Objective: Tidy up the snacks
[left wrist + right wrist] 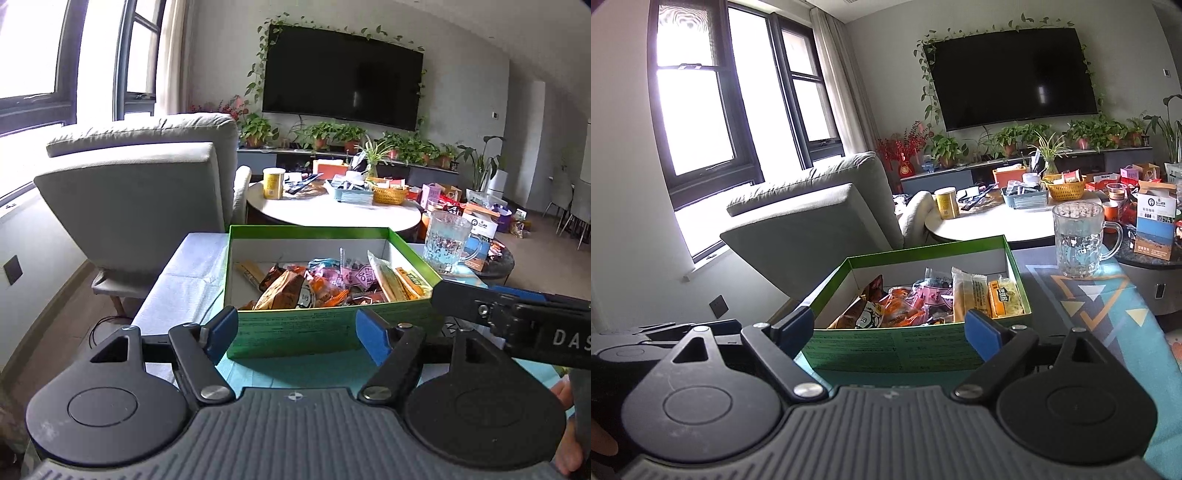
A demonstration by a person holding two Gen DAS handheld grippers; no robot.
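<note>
The green snack box (314, 325), filled with wrapped snacks (332, 284), sits on the patterned cloth of the near surface (1108, 314). Both the left claw (297, 334) and the right claw (888, 328) are spread wide and nothing is gripped; the box's near wall is seen between the pads without contact. The glass mug (1078, 243), placed just right of the box's far corner, could be tipped by a careless sweep of the right claw. A grey armchair (140, 192) crowds the left side, and the cluttered round table (332, 210) lies beyond.
</note>
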